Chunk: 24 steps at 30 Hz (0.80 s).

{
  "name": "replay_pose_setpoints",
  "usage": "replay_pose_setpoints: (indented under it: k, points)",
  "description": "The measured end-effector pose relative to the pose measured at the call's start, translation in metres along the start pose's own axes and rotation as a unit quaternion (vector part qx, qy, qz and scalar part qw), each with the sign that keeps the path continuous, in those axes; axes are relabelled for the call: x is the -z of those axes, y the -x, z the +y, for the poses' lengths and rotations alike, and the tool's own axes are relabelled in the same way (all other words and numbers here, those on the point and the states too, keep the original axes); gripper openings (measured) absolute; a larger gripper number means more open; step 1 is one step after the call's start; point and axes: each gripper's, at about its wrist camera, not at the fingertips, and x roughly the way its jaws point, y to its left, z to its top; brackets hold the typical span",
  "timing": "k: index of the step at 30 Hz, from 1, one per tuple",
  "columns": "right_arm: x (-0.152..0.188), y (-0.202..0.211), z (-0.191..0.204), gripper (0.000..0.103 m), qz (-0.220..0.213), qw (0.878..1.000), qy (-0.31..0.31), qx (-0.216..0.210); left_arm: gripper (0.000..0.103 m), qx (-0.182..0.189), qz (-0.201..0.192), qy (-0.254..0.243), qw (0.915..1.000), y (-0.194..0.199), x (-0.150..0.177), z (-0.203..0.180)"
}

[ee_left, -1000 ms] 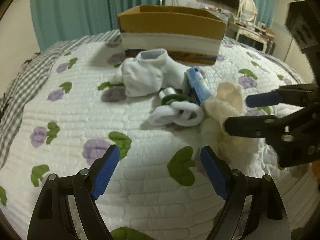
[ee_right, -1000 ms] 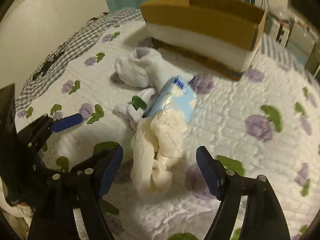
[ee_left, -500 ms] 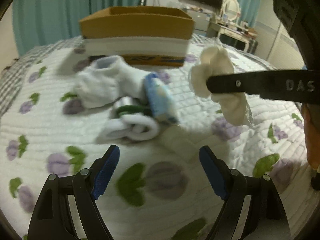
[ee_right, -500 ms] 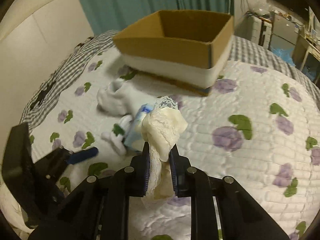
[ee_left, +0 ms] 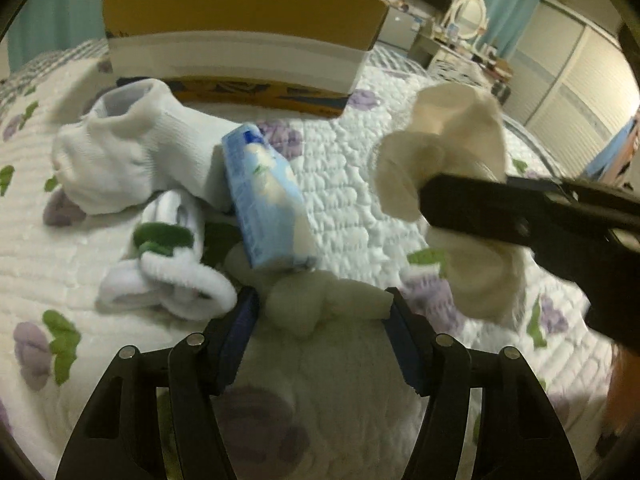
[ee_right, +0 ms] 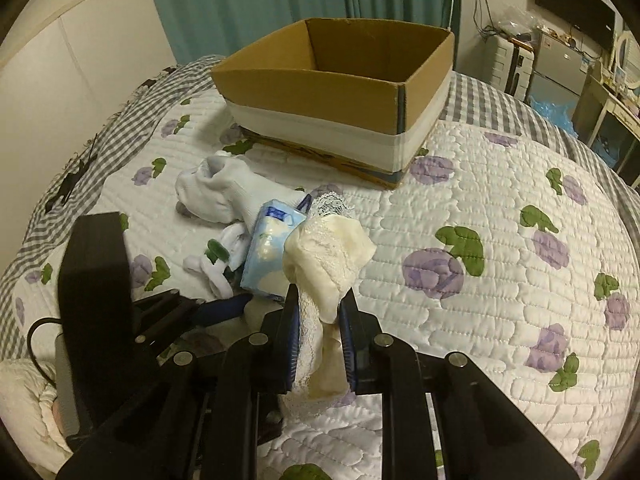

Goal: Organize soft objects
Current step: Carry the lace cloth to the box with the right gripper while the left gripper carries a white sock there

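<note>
My right gripper (ee_right: 318,312) is shut on a cream lace sock (ee_right: 328,252) and holds it above the quilt; it also shows in the left wrist view (ee_left: 444,160). My left gripper (ee_left: 322,312) is open, low on the bed, its jaws on either side of a second cream sock (ee_left: 324,300). Just beyond lie a blue tissue pack (ee_left: 264,196), a white sock (ee_left: 132,156) and a white-and-green rolled sock (ee_left: 168,264). The open cardboard box (ee_right: 336,80) stands behind them.
The quilted flowered bedspread (ee_right: 480,280) spreads wide to the right. A checked blanket (ee_right: 92,152) covers the left edge. Green curtains (ee_right: 260,4) hang behind the box, and furniture (ee_right: 560,64) stands at the far right.
My right gripper shut on the cream sock and lifted it off the bed. My left gripper moved forward and down until its jaws flank the second cream sock.
</note>
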Motion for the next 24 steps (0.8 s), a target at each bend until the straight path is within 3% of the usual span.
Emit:
replay_pose_setpoints:
  k: [4, 6, 16, 24]
  points:
    - [0.000, 0.003, -0.005, 0.018, -0.003, 1.000, -0.007, 0.005, 0.054, 0.009, 0.004, -0.005, 0.9999, -0.008, -0.004, 0.001]
    - [0.000, 0.005, -0.006, 0.018, -0.005, 1.000, -0.009, 0.007, 0.038, 0.007, 0.002, -0.011, 0.9999, -0.005, -0.002, 0.003]
    - [0.004, 0.028, -0.003, 0.018, -0.025, 0.999, -0.014, 0.014, 0.037, 0.005, 0.004, -0.062, 0.9981, 0.046, 0.023, 0.018]
    - [0.004, 0.075, 0.010, 0.018, -0.079, 0.996, -0.028, 0.018, 0.037, 0.014, -0.056, -0.087, 0.9945, 0.117, 0.027, 0.012]
